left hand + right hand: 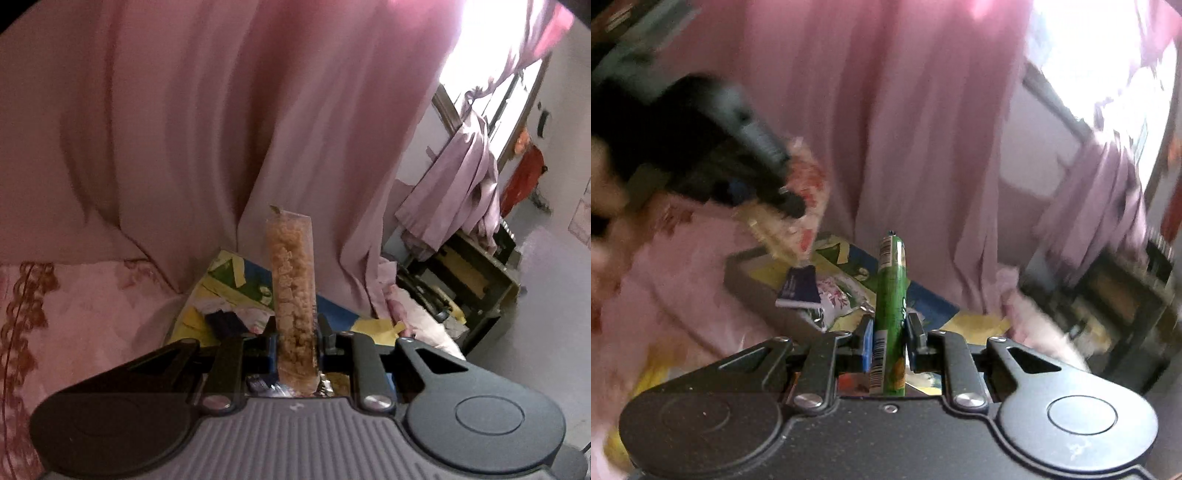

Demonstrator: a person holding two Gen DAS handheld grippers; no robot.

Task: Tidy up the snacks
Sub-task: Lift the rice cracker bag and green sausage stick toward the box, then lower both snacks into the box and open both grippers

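Pink curtain point(207, 122) behind; pink bedding point(74, 295) below. Open box point(753, 280) on the bed, holding a dark packet point(799, 286) and other wrappers; probably the sorting place for snacks. Left gripper point(297, 338) clenched on a clear pack point(293, 291) of tan puffed bits, held upright, clear of the box. Right gripper point(888, 332) clenched on a green tube point(892, 314), likewise upright. Barcode visible on tube; lettering unreadable.
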